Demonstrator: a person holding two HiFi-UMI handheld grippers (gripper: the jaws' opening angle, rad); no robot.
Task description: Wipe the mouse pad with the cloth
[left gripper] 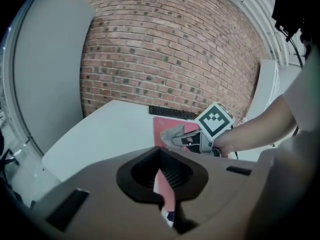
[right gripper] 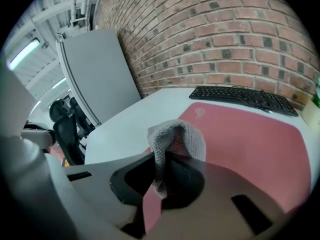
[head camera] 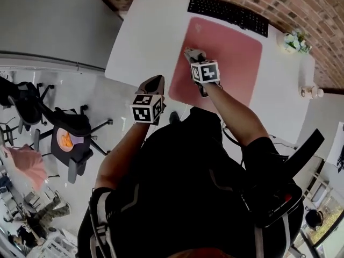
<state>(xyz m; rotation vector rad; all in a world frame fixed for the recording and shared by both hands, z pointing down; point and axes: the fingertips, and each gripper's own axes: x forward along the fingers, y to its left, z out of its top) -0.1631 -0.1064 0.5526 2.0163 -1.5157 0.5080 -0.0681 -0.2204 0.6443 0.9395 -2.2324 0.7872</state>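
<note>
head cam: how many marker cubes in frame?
2. One cube is on the left gripper, at the desk's near edge. The other is on the right gripper, over the pink mouse pad, gripping the cloth. Neither is hidden.

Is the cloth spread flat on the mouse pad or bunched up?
Bunched up. The cloth arches in a loop out of the right gripper, whose jaws pinch it over the pink mouse pad; it is not laid flat.

Keyboard (head camera: 228, 11) behind mouse pad (head camera: 236, 52), plant (head camera: 296, 41) right (all on desk (head camera: 145, 42))
</note>
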